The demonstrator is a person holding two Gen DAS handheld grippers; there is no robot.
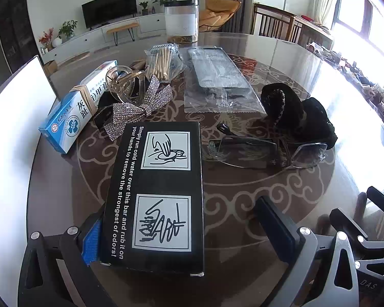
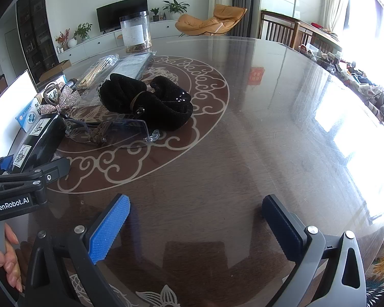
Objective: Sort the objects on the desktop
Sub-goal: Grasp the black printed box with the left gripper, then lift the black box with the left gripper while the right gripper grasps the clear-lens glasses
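Left wrist view
Left tool: spread wide around the black box, grasping nothing; blue pad touches the box's left edge, the right pad stands clear of it, so I judge a grasp is being lined up.
Black box: lower centre, flat on the counter, long side along the fingers, which suits a sideways pinch.
Clutter: blue-and-white carton, sequin bow and clear hair claw crowd the upper left; glasses and black velvet piece sit right of centre.

Right wrist view
Right tool: released, jaws wide over bare counter at the bottom, likely waiting its turn.
Black box: far left edge, between the other tool's fingers.
Jar: upper left, well apart.
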